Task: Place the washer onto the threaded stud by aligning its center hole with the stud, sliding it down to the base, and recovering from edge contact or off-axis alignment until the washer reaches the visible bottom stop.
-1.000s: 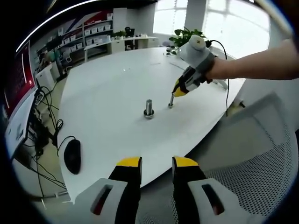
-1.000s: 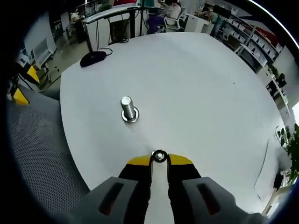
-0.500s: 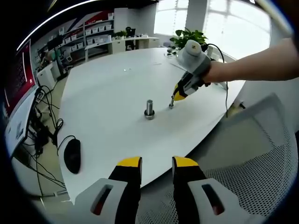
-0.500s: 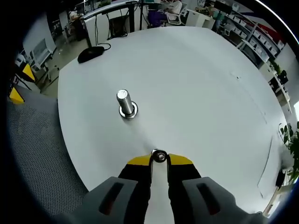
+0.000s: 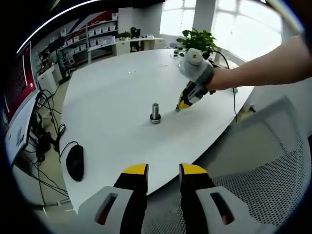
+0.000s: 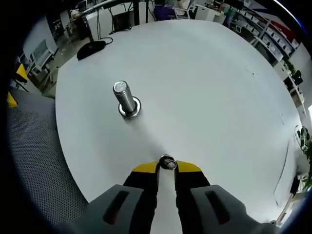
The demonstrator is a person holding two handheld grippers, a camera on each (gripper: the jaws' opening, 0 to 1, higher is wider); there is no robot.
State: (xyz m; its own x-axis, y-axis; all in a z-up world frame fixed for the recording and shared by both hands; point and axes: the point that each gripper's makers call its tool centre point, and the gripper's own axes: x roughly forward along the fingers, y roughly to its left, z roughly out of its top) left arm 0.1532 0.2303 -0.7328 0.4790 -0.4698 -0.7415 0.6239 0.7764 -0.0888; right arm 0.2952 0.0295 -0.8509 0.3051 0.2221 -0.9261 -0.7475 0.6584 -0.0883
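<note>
Closer stud, pinched steel washer

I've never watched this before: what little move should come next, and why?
Probably carry the washer, pinched in the right gripper, sideways until it hangs over the stud. The stud stands upright and bare on the table, apart from the washer.

The threaded stud stands on the table, mouse beyond.

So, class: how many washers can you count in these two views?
1 washer, pinched at the right tool's tip, beside the threaded stud. Another may hide at the stud's base.
</note>
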